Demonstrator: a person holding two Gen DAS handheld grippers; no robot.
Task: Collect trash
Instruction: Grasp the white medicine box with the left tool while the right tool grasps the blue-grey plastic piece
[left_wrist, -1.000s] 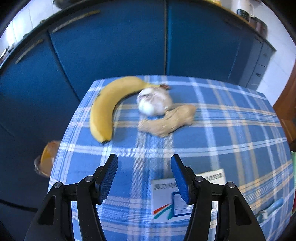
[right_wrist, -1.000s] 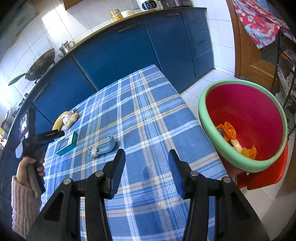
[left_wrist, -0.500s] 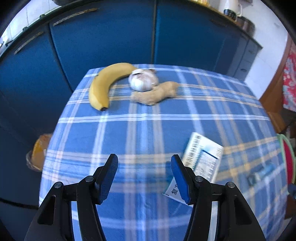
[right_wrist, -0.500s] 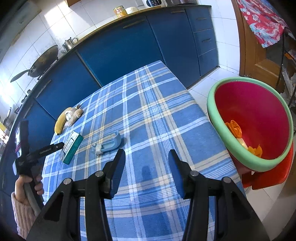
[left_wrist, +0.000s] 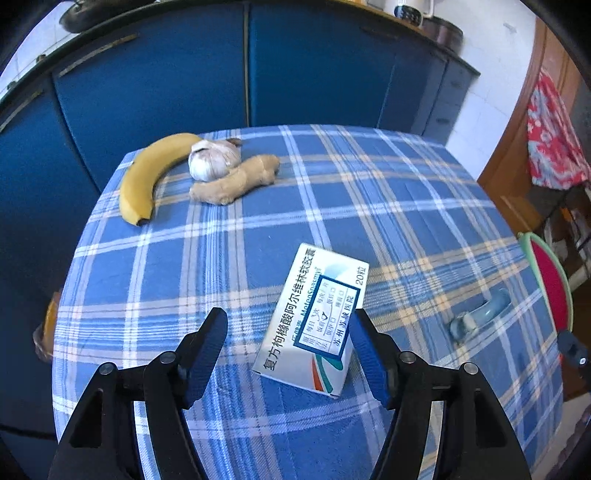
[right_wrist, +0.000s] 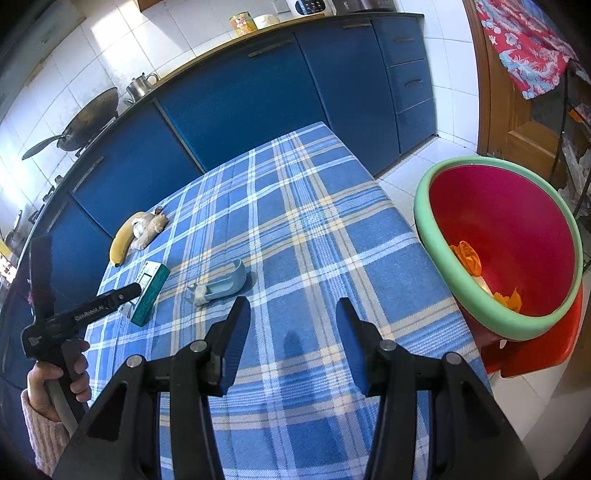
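In the left wrist view, the medicine box (left_wrist: 314, 321) lies low and right of centre on the counter (left_wrist: 258, 236), skewed to the opening, empty left hand-held gripper (left_wrist: 288, 343), so it could be nudged aside; in the right wrist view, the right hand-held gripper (right_wrist: 291, 345) is held apart and empty at bottom centre.

Banana (left_wrist: 147, 173) – garlic (left_wrist: 214, 162) – ginger (left_wrist: 236, 181)

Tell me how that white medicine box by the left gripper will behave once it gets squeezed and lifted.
The medicine box looks like thin card, so it is probably light and may dent under a hard squeeze. It lies flat on the tablecloth, so it should not roll or tip. The left gripper, jaws opening, does not yet straddle it.
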